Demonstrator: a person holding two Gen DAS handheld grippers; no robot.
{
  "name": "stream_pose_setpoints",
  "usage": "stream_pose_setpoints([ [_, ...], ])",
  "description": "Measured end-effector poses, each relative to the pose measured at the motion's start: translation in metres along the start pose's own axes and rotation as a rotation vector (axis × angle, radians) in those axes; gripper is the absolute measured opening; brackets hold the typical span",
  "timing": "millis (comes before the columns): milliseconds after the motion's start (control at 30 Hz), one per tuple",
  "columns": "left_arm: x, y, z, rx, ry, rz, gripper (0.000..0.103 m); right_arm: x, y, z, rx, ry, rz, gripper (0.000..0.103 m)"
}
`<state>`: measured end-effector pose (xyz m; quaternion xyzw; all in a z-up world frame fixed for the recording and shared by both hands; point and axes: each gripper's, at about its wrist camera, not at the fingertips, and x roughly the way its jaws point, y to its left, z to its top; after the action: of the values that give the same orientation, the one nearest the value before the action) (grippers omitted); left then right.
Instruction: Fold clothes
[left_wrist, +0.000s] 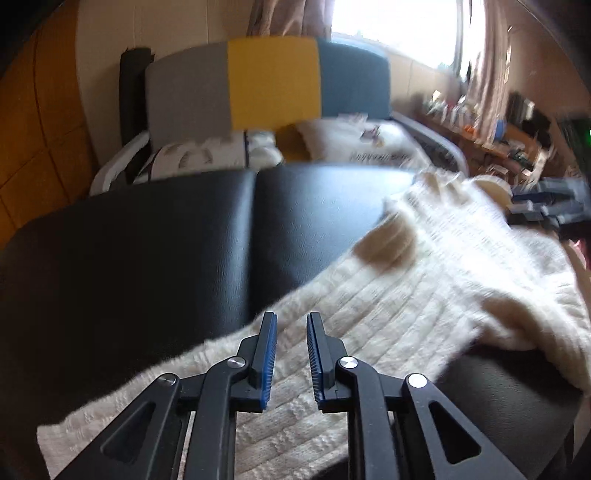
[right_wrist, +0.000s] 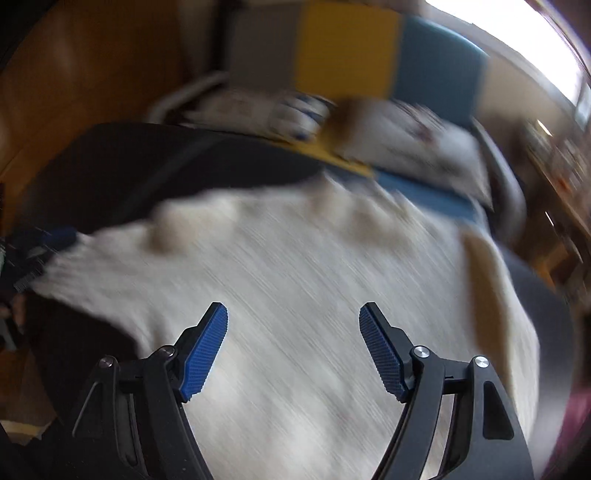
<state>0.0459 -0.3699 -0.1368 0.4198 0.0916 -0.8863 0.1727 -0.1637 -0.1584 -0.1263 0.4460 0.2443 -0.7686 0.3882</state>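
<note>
Item: cream knit sweater (left_wrist: 424, 280), spread over a black padded surface (left_wrist: 147, 240), bunched toward 3 o'clock in the left wrist view; in the right wrist view it fills the middle of the frame, its far edge at 12 o'clock.

Left gripper (left_wrist: 291, 325) — jaws a narrow gap apart, nothing between them, hanging over the sweater's near edge at 6 o'clock.

Right gripper (right_wrist: 293, 314) — jaws spread wide, empty, over the middle of the knit; the view is motion-blurred.

Stage: we cannot tell whether the sweater is being laid flat or is partly folded; both fit.

Handling, as we judge it: a loose, stretchy knit wants a bite on a firm edge — hem or seam — both layers taken together, both tongs level so the cloth does not skew. The bunched fold at 3 o'clock may drag.
</note>
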Motion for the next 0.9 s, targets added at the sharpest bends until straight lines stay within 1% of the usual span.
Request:
stream_pose_setpoints([
  [33,0.004,-0.001,-0.004,-0.018,0.032,-0.004,0.016,0.003,0.01,0.013,-0.026,-0.016,0.015,0.077],
  [100,0.008,-0.001,-0.012,-0.016,0.033,0.007,0.018,0.01,0.03,0.04,-0.077,-0.049,0.046,0.074],
  [133,0.01,-0.001,-0.017,-0.014,0.031,0.013,0.019,0.02,0.036,0.05,-0.091,-0.051,0.048,0.073],
  [233,0.007,0.005,-0.023,-0.056,0.027,-0.007,0.02,0.063,0.035,0.07,-0.075,0.001,0.027,0.064],
  [267,0.006,0.007,-0.025,-0.072,0.027,-0.017,0.021,0.075,0.034,0.073,-0.068,0.022,0.015,0.058],
  [333,0.006,0.012,-0.028,-0.092,0.026,-0.028,0.021,0.088,0.031,0.078,-0.052,0.031,0.007,0.058],
  [400,0.005,0.01,-0.028,-0.085,0.029,-0.012,0.021,0.089,0.03,0.081,-0.042,0.017,0.0,0.058],
  [467,0.0,0.004,-0.026,-0.071,0.019,0.006,0.019,0.089,0.031,0.082,-0.05,0.012,-0.01,0.058],
  [600,-0.008,-0.001,-0.018,-0.066,-0.009,-0.015,0.019,0.084,0.024,0.087,-0.013,0.015,-0.007,0.058],
  [633,-0.009,-0.001,-0.015,-0.068,-0.011,-0.023,0.019,0.077,0.025,0.087,-0.012,0.006,0.004,0.058],
  [700,-0.01,-0.001,-0.01,-0.071,-0.016,-0.039,0.019,0.061,0.029,0.086,-0.023,-0.025,0.062,0.058],
  [767,-0.011,-0.002,-0.006,-0.074,-0.021,-0.054,0.019,0.052,0.042,0.085,-0.083,-0.043,0.103,0.058],
  [800,-0.009,-0.002,-0.004,-0.068,-0.016,-0.031,0.019,0.053,0.048,0.084,-0.105,-0.036,0.125,0.058],
  [833,-0.004,0.0,-0.006,-0.081,0.013,-0.024,0.019,0.058,0.052,0.085,-0.115,-0.015,0.156,0.058],
  [867,0.001,0.001,-0.007,-0.095,0.045,-0.019,0.019,0.065,0.057,0.085,-0.128,0.01,0.151,0.057],
  [900,0.008,0.003,-0.01,-0.109,0.081,-0.022,0.019,0.075,0.061,0.084,-0.144,0.036,0.112,0.057],
])
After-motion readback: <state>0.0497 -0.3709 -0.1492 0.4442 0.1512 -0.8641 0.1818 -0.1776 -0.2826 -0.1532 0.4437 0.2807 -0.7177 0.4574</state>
